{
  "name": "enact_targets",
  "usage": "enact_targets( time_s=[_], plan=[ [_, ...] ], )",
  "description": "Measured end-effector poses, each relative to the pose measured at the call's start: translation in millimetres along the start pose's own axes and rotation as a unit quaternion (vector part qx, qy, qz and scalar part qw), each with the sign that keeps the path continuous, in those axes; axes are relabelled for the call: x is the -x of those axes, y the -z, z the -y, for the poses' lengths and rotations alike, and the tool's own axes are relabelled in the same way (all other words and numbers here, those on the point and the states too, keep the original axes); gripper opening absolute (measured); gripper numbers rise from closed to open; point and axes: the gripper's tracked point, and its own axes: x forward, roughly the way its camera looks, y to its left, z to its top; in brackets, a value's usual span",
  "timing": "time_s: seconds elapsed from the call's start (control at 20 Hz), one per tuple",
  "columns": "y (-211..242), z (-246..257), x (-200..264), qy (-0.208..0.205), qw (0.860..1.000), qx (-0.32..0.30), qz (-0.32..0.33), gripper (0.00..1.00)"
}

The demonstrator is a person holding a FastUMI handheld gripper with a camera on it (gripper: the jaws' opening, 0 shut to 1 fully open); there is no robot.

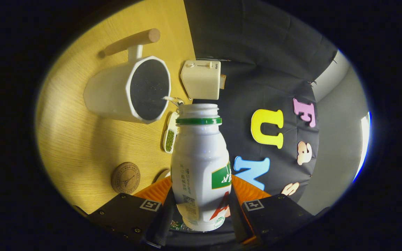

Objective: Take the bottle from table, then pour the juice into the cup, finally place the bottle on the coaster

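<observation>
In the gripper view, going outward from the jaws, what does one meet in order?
The gripper with its jaws shut on the white bottle → the bottle's open mouth → the white cup with the wooden handle, just beyond the mouth. The cork coaster lies off to the side on the wooden table.

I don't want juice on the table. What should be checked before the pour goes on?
1. Grip: the tool holds the bottle between both fingers: ok.
2. Cap off, bottle mouth open: ok.
3. Mouth aimed at the cup: it sits beside the rim, not over the opening: not ok.
4. Cup standing steady on the table: ok.
5. Juice flowing: cannot tell.
6. Coaster free for the bottle: ok.
</observation>
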Motion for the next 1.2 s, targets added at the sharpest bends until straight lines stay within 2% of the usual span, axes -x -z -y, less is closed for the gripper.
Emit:
enact_targets(
  time_s=[1.2],
  plan=[
    [-5.7, 14.4, 2.8, 0.017, 0.999, 0.052, 0.003, 0.71]
  ],
)
